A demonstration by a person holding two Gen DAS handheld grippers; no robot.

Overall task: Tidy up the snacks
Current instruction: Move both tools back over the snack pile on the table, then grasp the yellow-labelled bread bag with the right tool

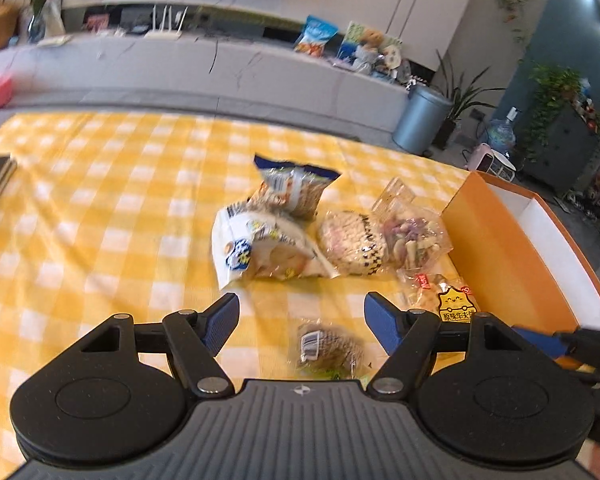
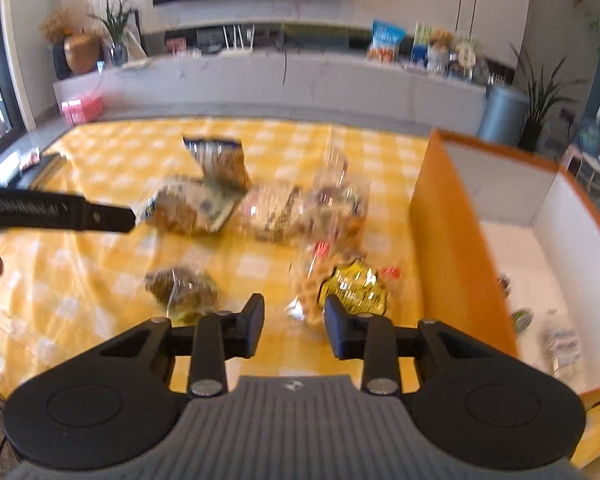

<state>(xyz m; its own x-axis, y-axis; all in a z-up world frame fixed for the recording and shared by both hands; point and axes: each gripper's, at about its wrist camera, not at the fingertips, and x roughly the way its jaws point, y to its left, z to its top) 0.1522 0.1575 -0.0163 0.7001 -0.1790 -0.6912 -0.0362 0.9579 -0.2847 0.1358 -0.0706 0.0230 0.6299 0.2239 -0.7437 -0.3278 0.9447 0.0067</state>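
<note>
Left tongs point(image 1: 302, 320) spread wide above dark snack packet point(image 1: 327, 347) on yellow checked worktop point(image 1: 100, 220). Right tongs point(image 2: 294, 326) narrowed, empty, beside yellow-labelled packet point(image 2: 350, 288). Orange box point(image 2: 452, 240) at right.

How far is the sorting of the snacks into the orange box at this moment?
Early stage. Done: a few small packets already lie inside the orange box. In hand: nothing; the right tool is empty, partly closed, near the yellow-label packet, and the left tool is open over the dark packet. Left: those two and four more bags on the checked cloth.
</note>
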